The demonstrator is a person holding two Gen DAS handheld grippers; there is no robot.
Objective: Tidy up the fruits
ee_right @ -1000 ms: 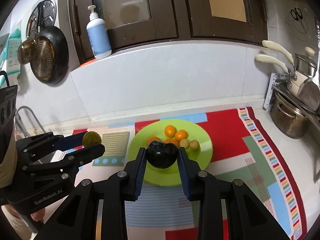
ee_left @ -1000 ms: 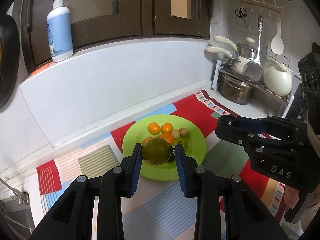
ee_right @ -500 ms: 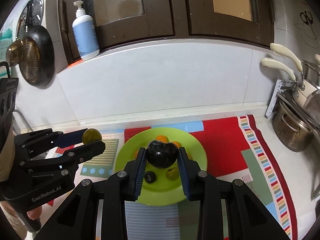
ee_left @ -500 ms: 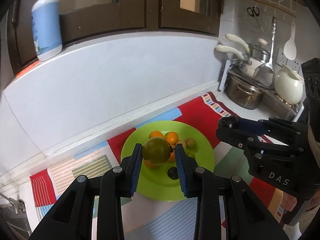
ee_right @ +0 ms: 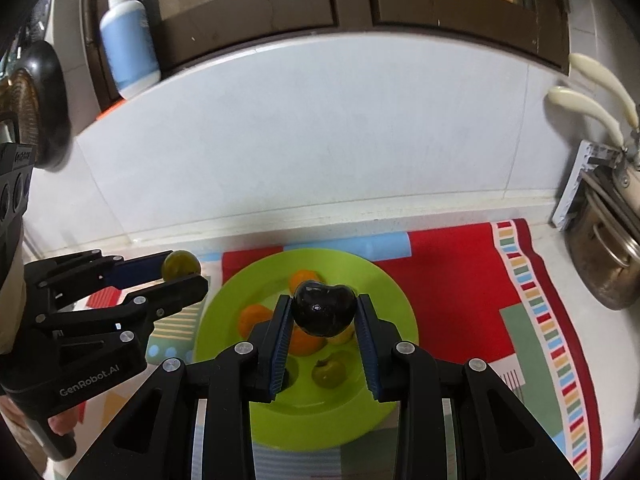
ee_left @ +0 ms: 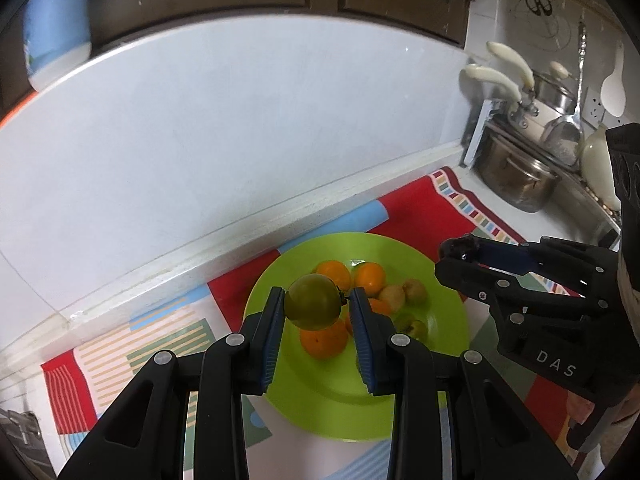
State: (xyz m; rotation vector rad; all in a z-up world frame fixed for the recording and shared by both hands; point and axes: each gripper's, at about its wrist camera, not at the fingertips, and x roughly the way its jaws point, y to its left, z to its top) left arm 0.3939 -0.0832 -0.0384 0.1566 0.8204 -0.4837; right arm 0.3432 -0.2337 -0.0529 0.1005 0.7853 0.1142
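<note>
Held above green plate point(ee_left: 448, 344): left gripper point(ee_left: 316, 312) clamped on green fruit point(ee_left: 313, 307), right gripper point(ee_right: 322, 318) clamped on dark fruit point(ee_right: 323, 314). Risk: round skins, narrow pad contact, could've slipped, knocked oranges point(ee_left: 322, 338) w/ roll-off.

Even, soft indoor light — no hard shadows on the white backsplash point(ee_left: 224, 128). Fisheye bending curves the counter edge and cabinet frames, and black vignette fills the corners. In the left wrist view the soap bottle point(ee_left: 56, 28) is smeared by motion blur; the right wrist view shows it sharper point(ee_right: 128, 40). A small glint sits on the dark plum point(ee_right: 323, 309) — otherwise little glare.
</note>
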